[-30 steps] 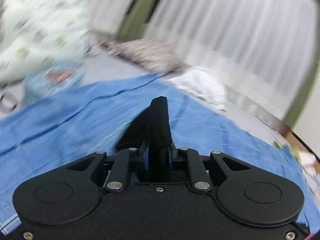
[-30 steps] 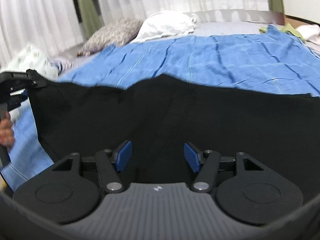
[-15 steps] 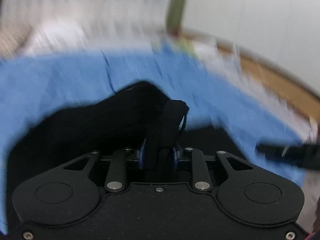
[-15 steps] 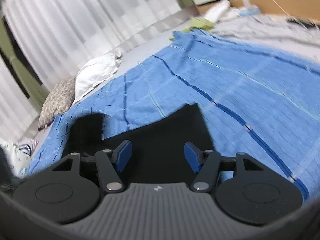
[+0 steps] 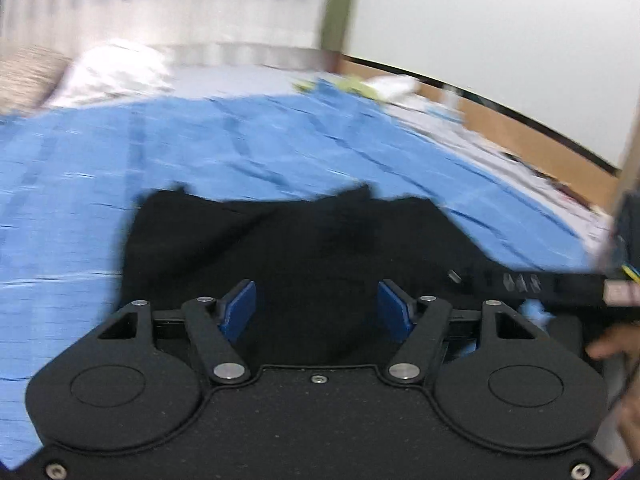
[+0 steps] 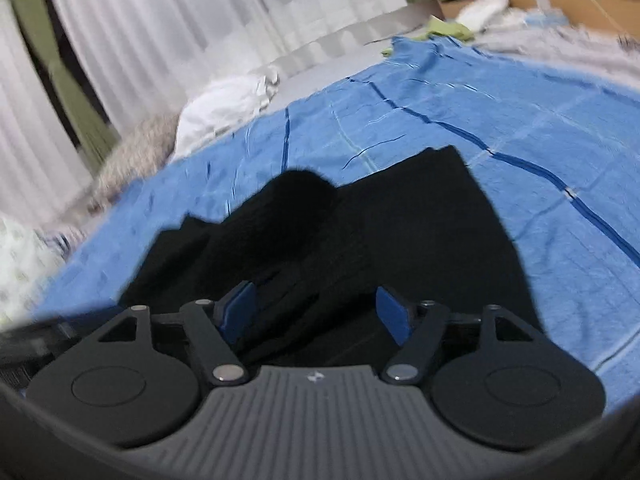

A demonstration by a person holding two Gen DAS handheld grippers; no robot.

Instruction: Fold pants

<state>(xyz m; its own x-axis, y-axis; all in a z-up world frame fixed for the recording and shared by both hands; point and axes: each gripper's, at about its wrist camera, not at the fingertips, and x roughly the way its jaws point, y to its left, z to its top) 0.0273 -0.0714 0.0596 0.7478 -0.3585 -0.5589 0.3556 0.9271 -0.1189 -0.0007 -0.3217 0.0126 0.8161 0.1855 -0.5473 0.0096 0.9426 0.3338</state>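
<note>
Since the earlier frame the left gripper (image 5: 316,312) has carried its pinched fold across and its jaws have just been opening, nothing clamped; the right gripper (image 6: 314,310) gapes empty too; black pants (image 6: 400,232) lie folded mid blue bedspread (image 6: 500,128); smoothing or another fold probably remains.

The pants (image 5: 288,248) lie on a blanket (image 5: 80,168) spread over the bed (image 5: 240,80), directly ahead of both tongs. In the left wrist view, two pillows (image 5: 116,72) sit behind the blanket to the left, by the curtain (image 5: 160,0). Loose clothes (image 5: 352,84) lie past the blanket's far right corner. The right tongs (image 5: 540,284) reach in from the right, beside the left tongs (image 5: 316,312).
</note>
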